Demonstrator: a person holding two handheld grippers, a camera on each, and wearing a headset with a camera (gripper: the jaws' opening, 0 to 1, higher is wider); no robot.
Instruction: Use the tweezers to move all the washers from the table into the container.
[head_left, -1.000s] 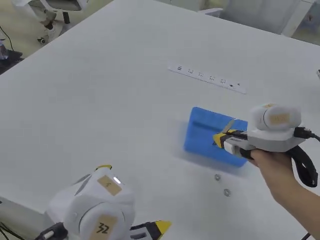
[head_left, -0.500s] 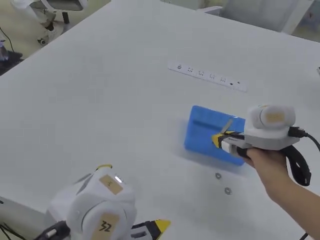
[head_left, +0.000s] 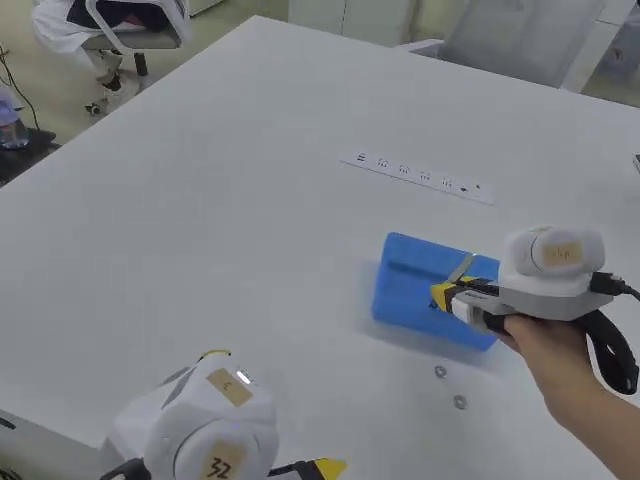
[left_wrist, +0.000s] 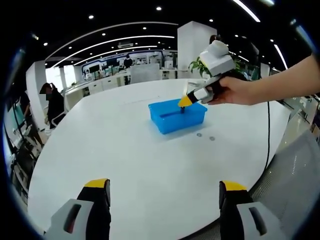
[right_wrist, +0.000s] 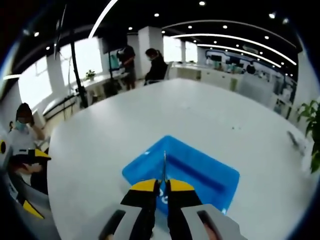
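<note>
The blue container (head_left: 415, 285) sits on the white table, right of centre. My right gripper (head_left: 443, 296) hovers over its near right part, shut on thin metal tweezers (head_left: 460, 268) whose tips point down into the container. In the right gripper view the tweezers (right_wrist: 164, 167) stick out between the closed jaws of the right gripper (right_wrist: 163, 186), above the container (right_wrist: 200, 175). Two small washers (head_left: 440, 372) (head_left: 459, 402) lie on the table just in front of the container. My left gripper (left_wrist: 165, 187) is open with nothing in it, low at the near left (head_left: 315, 468), far from the container (left_wrist: 175, 117).
A white power strip (head_left: 417, 176) lies behind the container. An office chair (head_left: 110, 20) stands beyond the table's far left edge. The table's near edge runs close under the left gripper. Wide bare tabletop (head_left: 200, 200) lies to the left.
The head view has shifted a little downward. The right gripper keeps the tweezers over the container, and the two washers and the left gripper have not visibly moved.
</note>
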